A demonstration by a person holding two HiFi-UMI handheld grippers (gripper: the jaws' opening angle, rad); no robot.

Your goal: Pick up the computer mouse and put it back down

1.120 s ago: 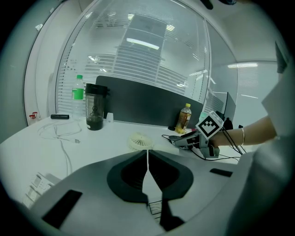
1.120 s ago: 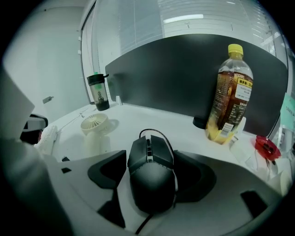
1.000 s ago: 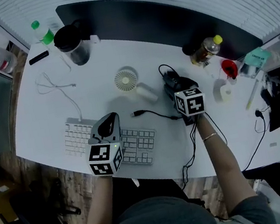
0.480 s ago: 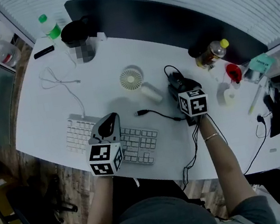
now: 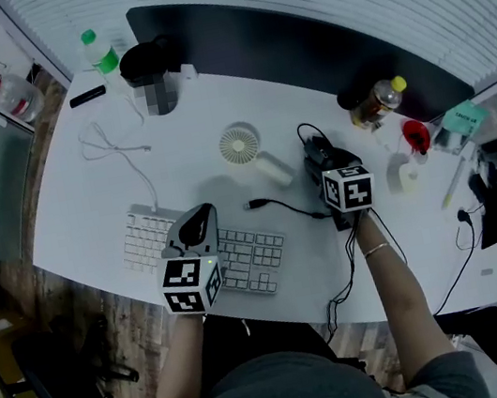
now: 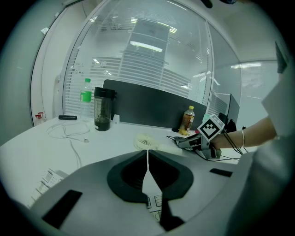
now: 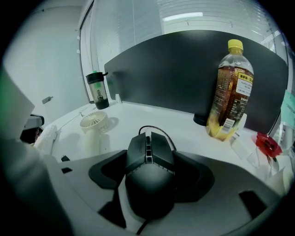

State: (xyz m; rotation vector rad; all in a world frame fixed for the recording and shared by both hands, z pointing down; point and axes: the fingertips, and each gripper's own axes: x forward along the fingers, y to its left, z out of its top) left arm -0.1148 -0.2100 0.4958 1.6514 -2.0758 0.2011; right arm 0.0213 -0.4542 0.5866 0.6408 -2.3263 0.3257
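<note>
Just now closing right gripper jaws on mouse, pads meeting its sides, at keyboard's two o'clock; holding left gripper shut, empty; lifting and replacing not yet done.

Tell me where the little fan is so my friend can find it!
Start at the big white desk with the dark divider panel behind it. Near the desk's middle, beyond the white keyboard, sits a small round white fan. It alone has a grille of thin spokes.
</note>
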